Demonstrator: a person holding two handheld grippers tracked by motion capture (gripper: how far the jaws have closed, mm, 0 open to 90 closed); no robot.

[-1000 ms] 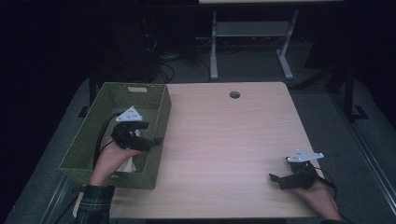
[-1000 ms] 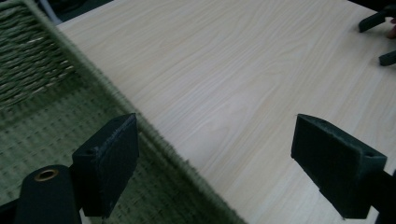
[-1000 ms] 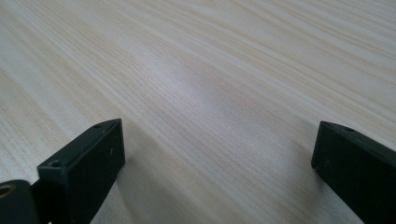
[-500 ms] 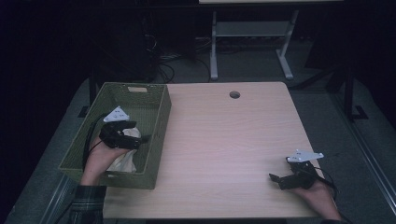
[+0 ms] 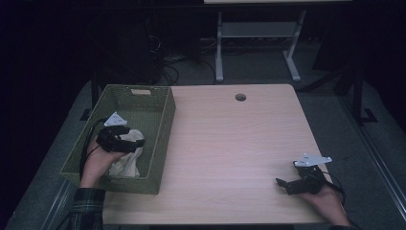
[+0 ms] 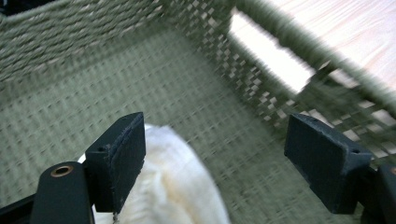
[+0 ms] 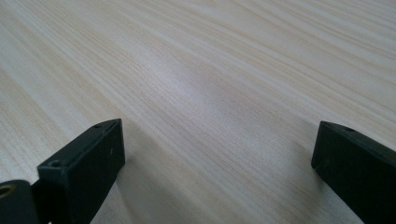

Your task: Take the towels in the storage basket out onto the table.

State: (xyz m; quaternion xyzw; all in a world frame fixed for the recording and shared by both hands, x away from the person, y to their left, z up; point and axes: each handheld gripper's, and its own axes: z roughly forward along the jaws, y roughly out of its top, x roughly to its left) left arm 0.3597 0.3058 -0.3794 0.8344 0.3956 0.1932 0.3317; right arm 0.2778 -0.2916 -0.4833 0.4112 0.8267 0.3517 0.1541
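Note:
A green woven basket (image 5: 163,132) stands on the left of the table, with a white cloth (image 5: 127,160) lying on its floor. My left gripper (image 5: 136,143) is down inside the basket, just over the cloth. In the left gripper view the cloth (image 6: 173,186) bulges beside the left jaw, touching its inner face, while the right jaw stands well apart; the jaws have just been closing a little and remain open, not pressing on the cloth. My right gripper (image 5: 282,183) rests low at the table's near right, open over bare wood (image 7: 210,102).
The basket's near wall (image 6: 280,79) has open weave and a handle slot, close to my left gripper's right jaw. The pale wooden table (image 5: 230,143) has a round cable hole (image 5: 240,97) at the back. Beyond it stand a white desk frame (image 5: 253,43) and cables on the floor.
My left gripper has moved left and down inside the basket, toward the white cloth. The right gripper has stayed in place.

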